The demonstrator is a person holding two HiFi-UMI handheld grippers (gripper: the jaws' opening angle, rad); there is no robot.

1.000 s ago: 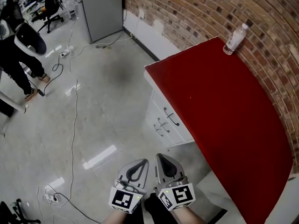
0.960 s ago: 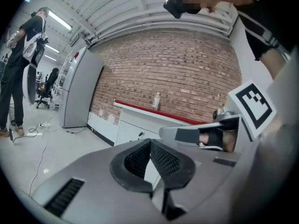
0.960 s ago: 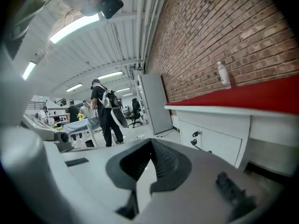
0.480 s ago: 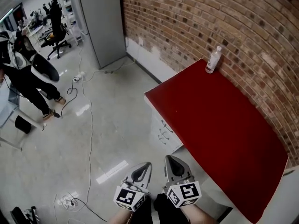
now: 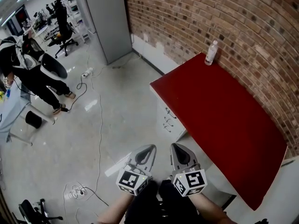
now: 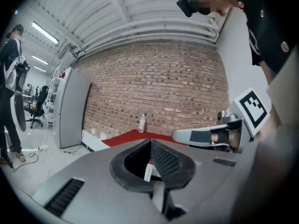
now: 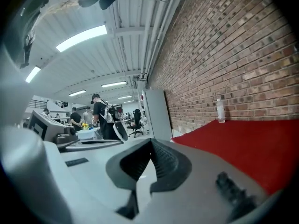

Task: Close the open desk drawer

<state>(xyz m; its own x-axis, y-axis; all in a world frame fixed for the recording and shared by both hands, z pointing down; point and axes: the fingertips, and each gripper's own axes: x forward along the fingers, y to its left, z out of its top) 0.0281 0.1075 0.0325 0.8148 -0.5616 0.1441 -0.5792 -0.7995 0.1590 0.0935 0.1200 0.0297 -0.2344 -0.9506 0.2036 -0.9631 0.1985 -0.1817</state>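
Head view, asks the editor: where do the desk drawers sit against the two hand-held tools?

Photographer: The white drawer fronts (image 5: 167,118) hang under the near corner of the red-topped desk (image 5: 219,111). They lie up-frame and slightly right of both grippers, well apart from them, with grey floor (image 5: 117,106) between. From this height it cannot be told whether any drawer stands out from the rest.

Editor: And the jaws?

Photographer: The left gripper (image 5: 148,149) and the right gripper (image 5: 175,146) are held side by side at the bottom of the frame, tips aimed toward the desk. Each gripper's own view shows its jaws pressed together, pinching nothing.

Editor: What else is in shot?

Photographer: A clear bottle (image 5: 211,52) stands upright at the desk's far corner, against the brick wall (image 5: 224,13). A person (image 5: 35,73) in dark clothes leans forward at far left, and a cable (image 5: 99,125) trails across the floor.
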